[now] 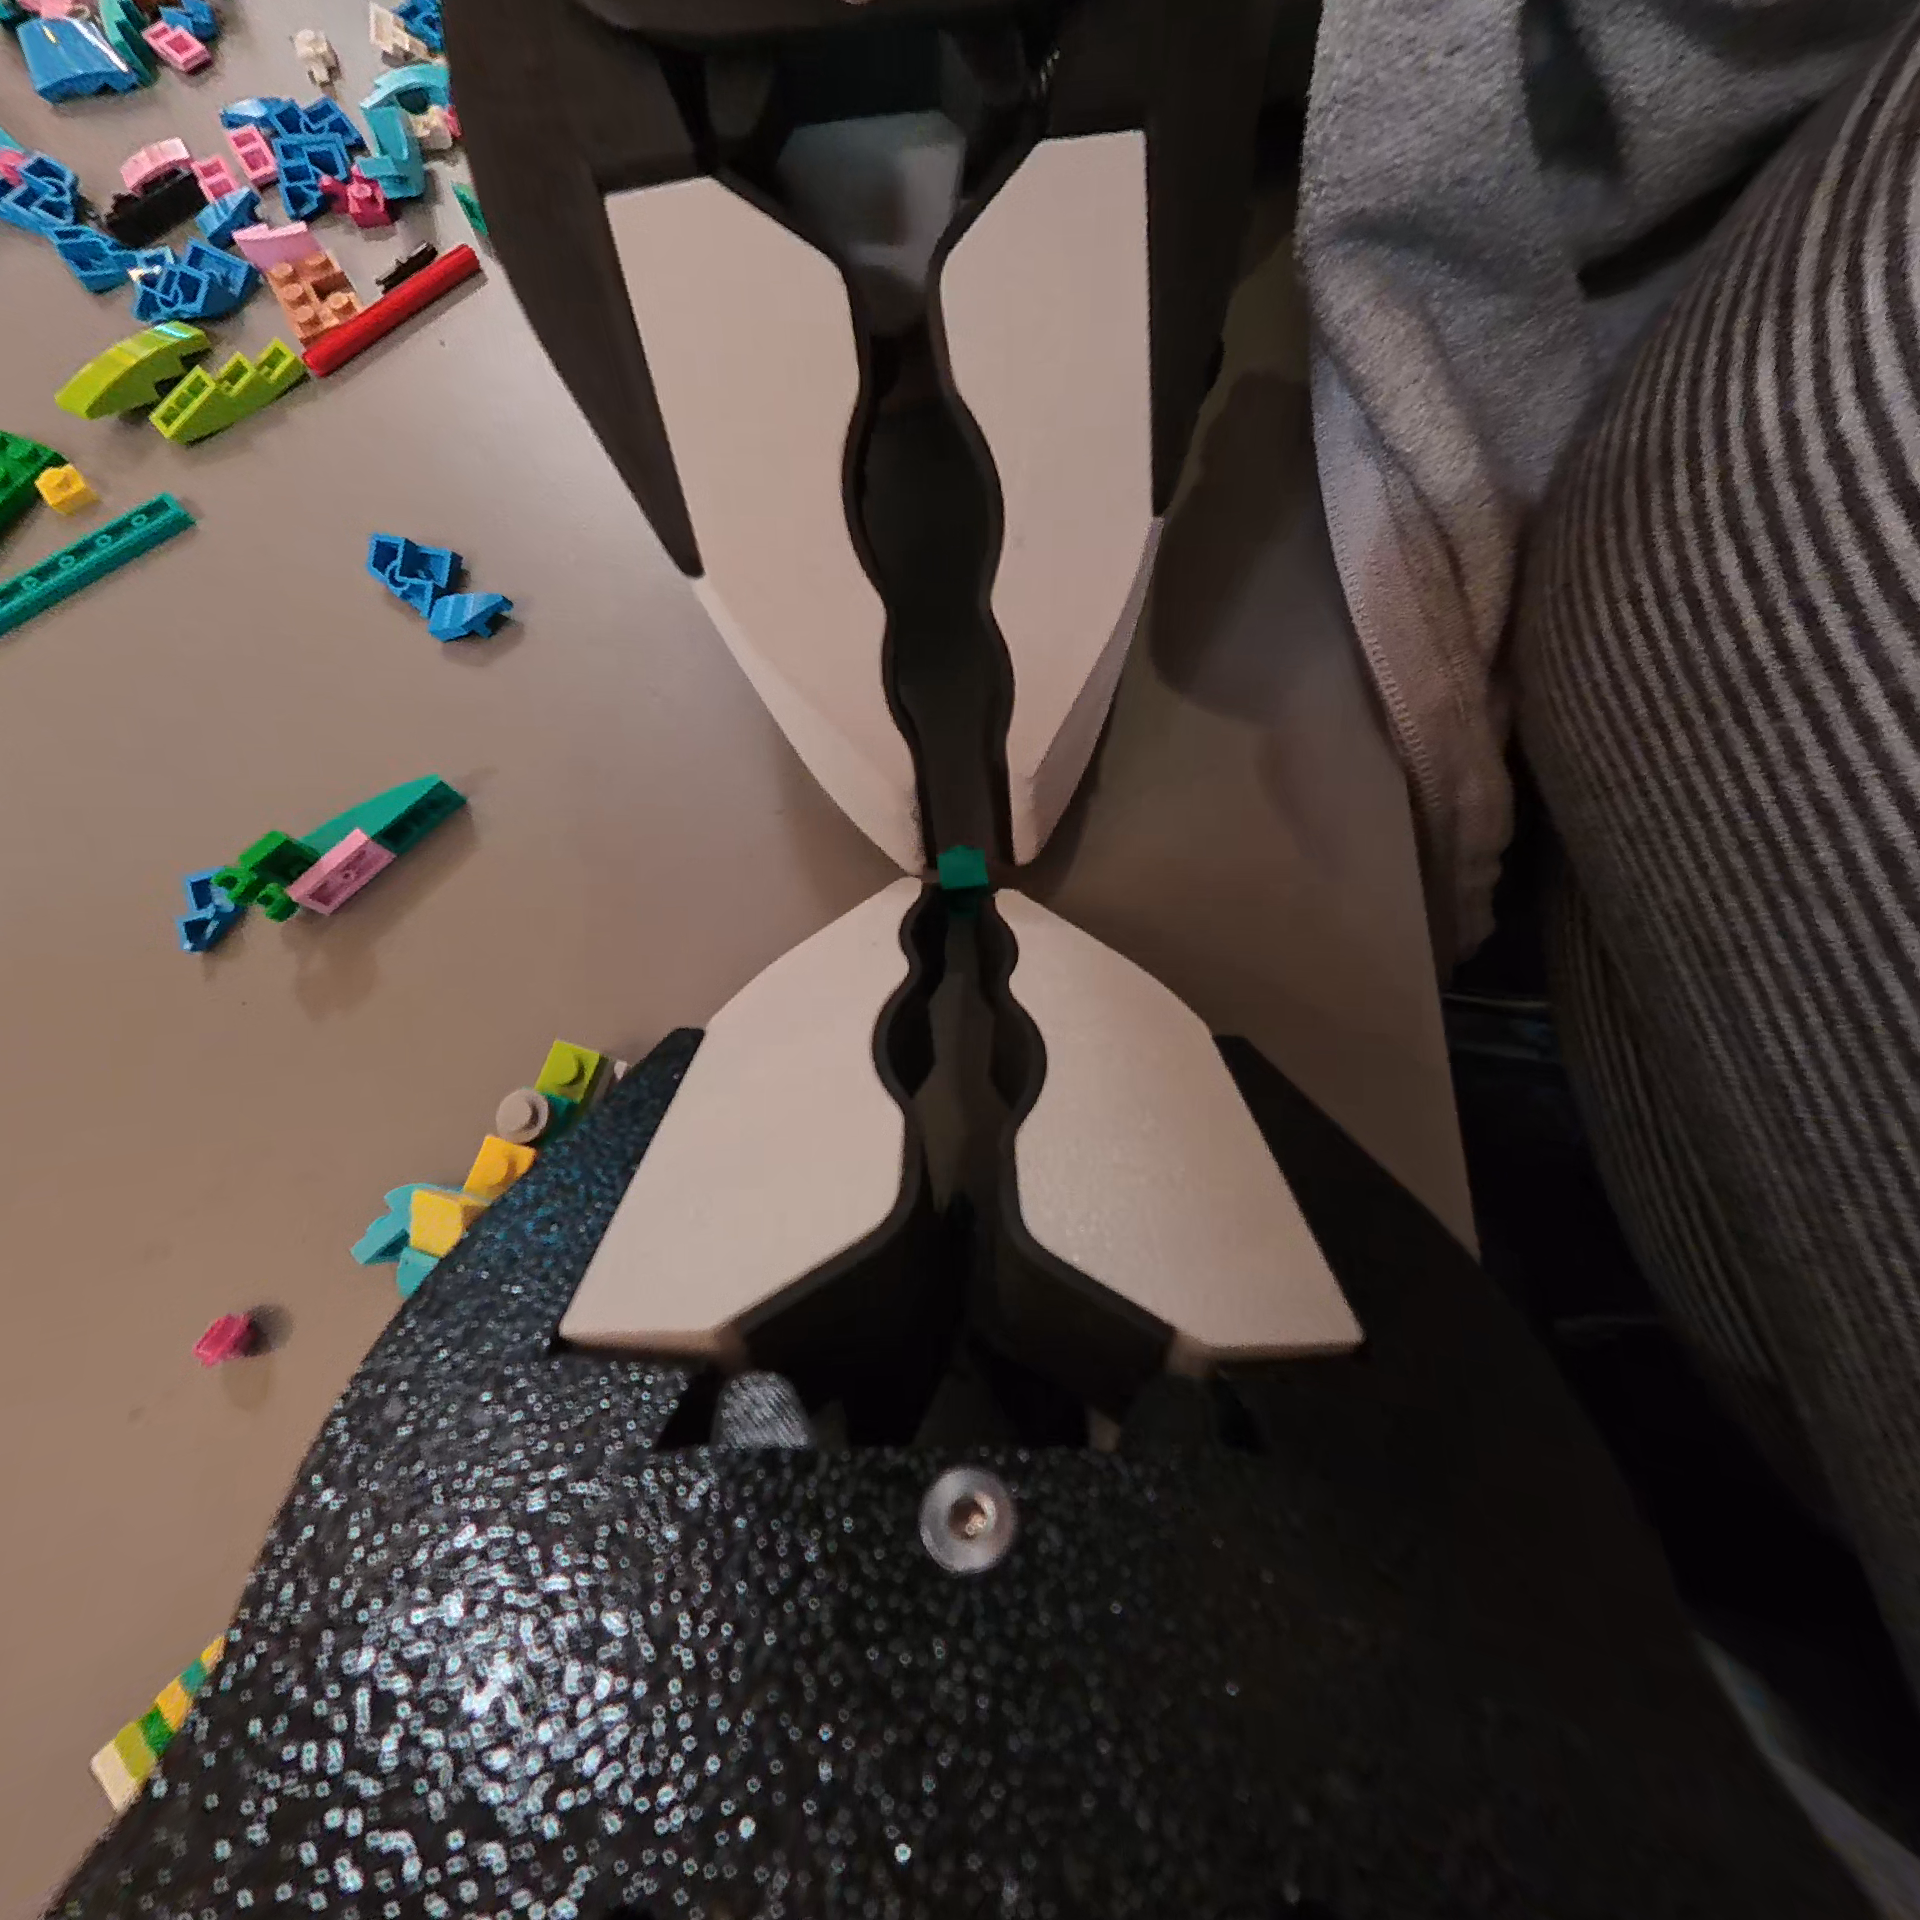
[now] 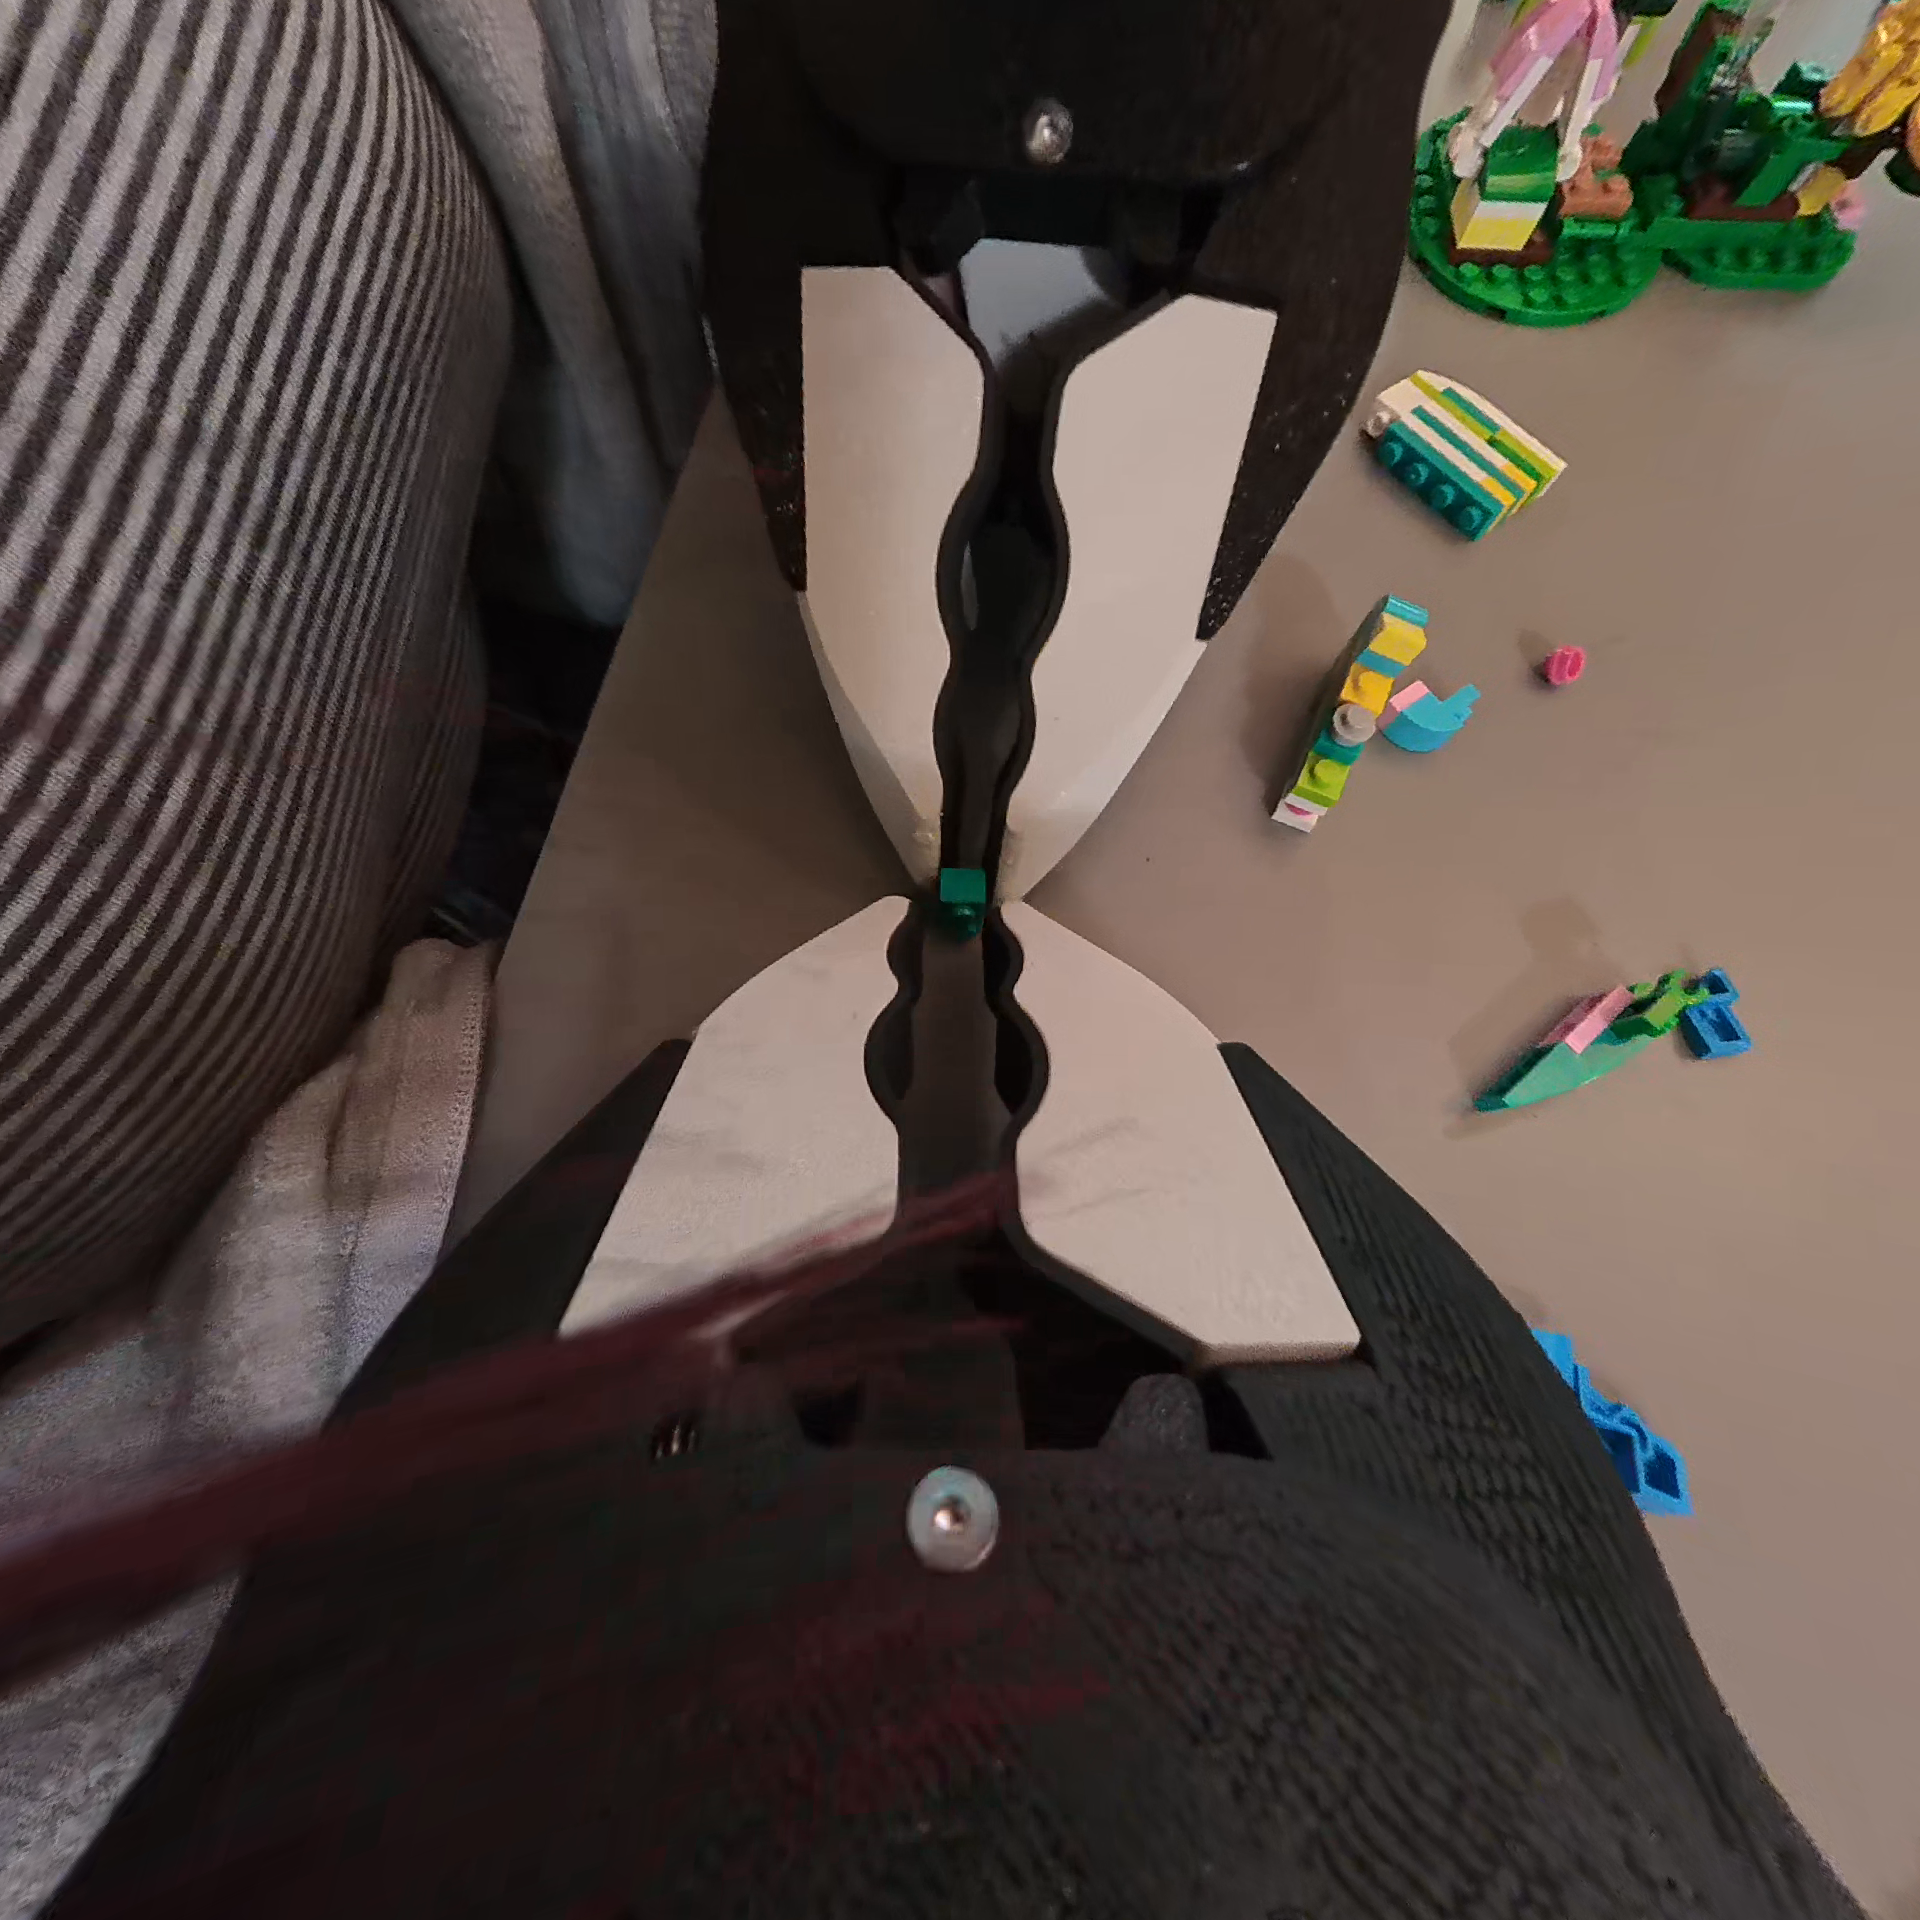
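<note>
My two grippers meet tip to tip above the grey-brown table. A small dark green brick sits right where the tips meet. My left gripper comes up from the bottom of the left wrist view and is shut on this brick. My right gripper comes up from the bottom of the right wrist view. Its fingers stand slightly apart around the studded end of the brick, with a sliver of space at the pads. Each view shows the other gripper reaching down from the top, the right one and the left one.
A heap of loose blue, pink and green bricks and a red bar lie far left. A green built model and small brick assemblies lie to the right. A person's striped garment borders the table edge. Only a small space, under 4 cm, lies between the two pairs of fingers.
</note>
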Demonstrator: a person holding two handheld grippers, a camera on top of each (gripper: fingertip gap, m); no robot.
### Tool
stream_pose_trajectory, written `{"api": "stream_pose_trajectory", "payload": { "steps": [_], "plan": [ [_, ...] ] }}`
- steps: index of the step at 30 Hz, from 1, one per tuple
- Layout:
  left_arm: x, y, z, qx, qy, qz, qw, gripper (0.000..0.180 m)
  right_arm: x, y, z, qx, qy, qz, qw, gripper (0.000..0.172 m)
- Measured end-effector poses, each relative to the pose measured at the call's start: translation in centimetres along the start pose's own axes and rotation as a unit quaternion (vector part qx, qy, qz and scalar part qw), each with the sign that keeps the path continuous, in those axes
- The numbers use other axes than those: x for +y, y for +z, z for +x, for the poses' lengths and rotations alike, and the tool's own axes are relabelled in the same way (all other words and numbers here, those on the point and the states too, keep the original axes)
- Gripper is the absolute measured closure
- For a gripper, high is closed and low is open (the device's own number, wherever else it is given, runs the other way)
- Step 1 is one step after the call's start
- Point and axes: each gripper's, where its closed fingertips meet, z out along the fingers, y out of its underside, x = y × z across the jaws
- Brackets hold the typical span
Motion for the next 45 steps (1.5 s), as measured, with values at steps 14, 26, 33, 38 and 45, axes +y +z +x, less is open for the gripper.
{"api": "stream_pose_trajectory", "payload": {
  "steps": [14,26,33,38,45],
  "plan": [
    [0.4,-0.2,-0.6,-0.029,0.004,-0.008,1.000,0.179,0.2,-0.2,0.1,0.018,-0.032,-0.005,0.999,0.167],
    [-0.3,0.0,-0.9,-0.061,0.031,0.007,0.998,0.171,0.5,-0.6,1.0,0.034,-0.030,-0.003,0.999,0.168],
    [-0.7,0.0,-1.1,-0.057,0.015,0.019,0.998,0.169,0.3,-0.4,0.9,0.037,-0.036,-0.003,0.999,0.168],
    [-0.4,0.1,-1.0,-0.057,0.018,0.007,0.998,0.172,0.2,-0.2,0.9,0.041,-0.036,-0.004,0.999,0.169],
    [-0.5,0.0,-0.9,-0.052,0.015,0.012,0.998,0.173,0.1,-0.4,0.9,0.036,-0.028,0.003,0.999,0.168]
  ]
}}
